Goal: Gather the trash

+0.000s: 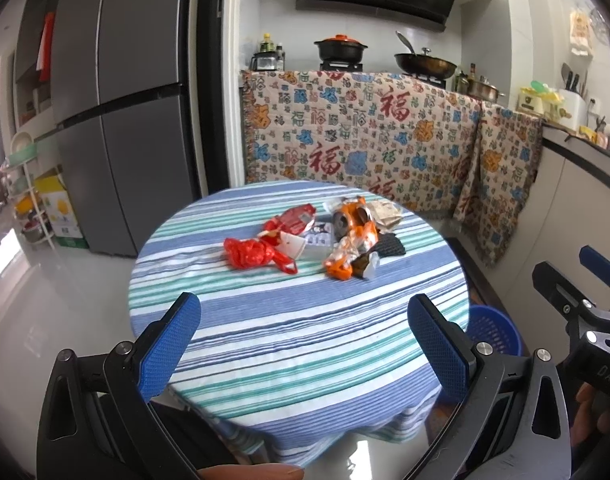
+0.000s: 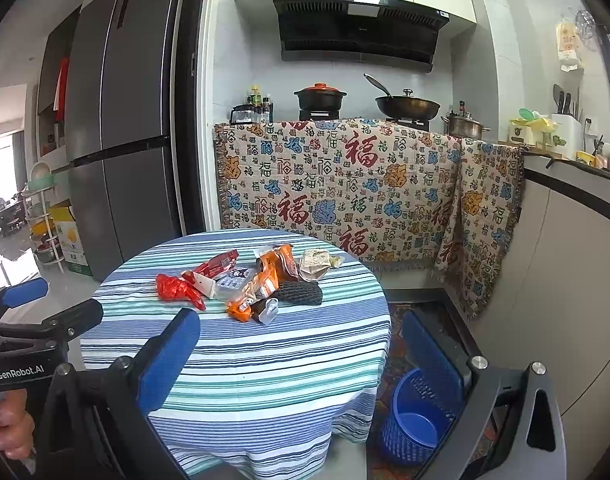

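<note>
On a round table (image 1: pixel 297 320) under a blue, green and white striped cloth: a loose heap of trash near the far side. Leftmost, a crumpled red plastic bag (image 1: pixel 251 254); behind it, a red wrapper (image 1: pixel 293 220). At the middle, an orange snack packet (image 1: pixel 351 240), torn and crinkled, touching a small clear packet (image 1: pixel 319 240) on its left. Just right of the orange packet, a black mesh piece (image 1: pixel 391 246); behind that, a beige paper wrapper (image 1: pixel 387 212). At the near edge of the heap, a small brown and silver wrapper (image 1: pixel 367 266).

Well short of the heap, above the near part of the cloth: left gripper (image 1: pixel 305 336), blue pads spread wide, nothing between them. Further right and level with it: right gripper (image 2: pixel 301 364), likewise wide apart and empty, one finger over the cloth, the other past the table's right edge.

On the floor beside the table, to the right: a blue slotted waste basket (image 2: pixel 417 424), seen partly behind the right gripper's outer finger.

Against the back wall: a patterned blanket (image 2: pixel 345 184) draped over the counter front, with a black pot (image 2: pixel 319 100) and a wok (image 2: pixel 407 106) on the stove above. Far left: a grey refrigerator (image 2: pixel 117 120).
</note>
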